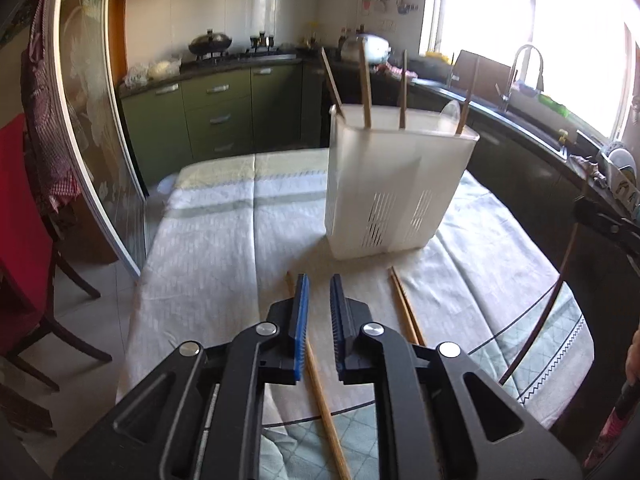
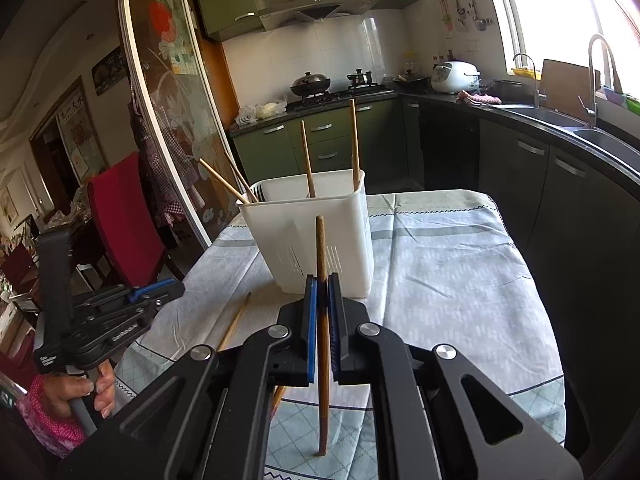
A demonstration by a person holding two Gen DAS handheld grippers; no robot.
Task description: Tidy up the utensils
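The right gripper [image 2: 322, 280] — clenched on an upright dark chopstick [image 2: 321, 240] — faces the white utensil holder [image 2: 312, 236] just ahead, nearer than the empty, slightly parted left gripper [image 1: 319, 280].

Right gripper [image 2: 322, 280] clamped on dark chopstick [image 2: 322, 344], just before white utensil holder [image 2: 312, 236]; left gripper [image 2: 170, 286] beside holder.

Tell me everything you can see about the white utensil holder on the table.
The white utensil holder is a tall, boxy bin of translucent-looking plastic with rows of drain slits low on its walls. It stands upright on the pale tablecloth, open at the top. Several wooden chopsticks lean inside, ends sticking out above the rim. Neither gripper touches it.
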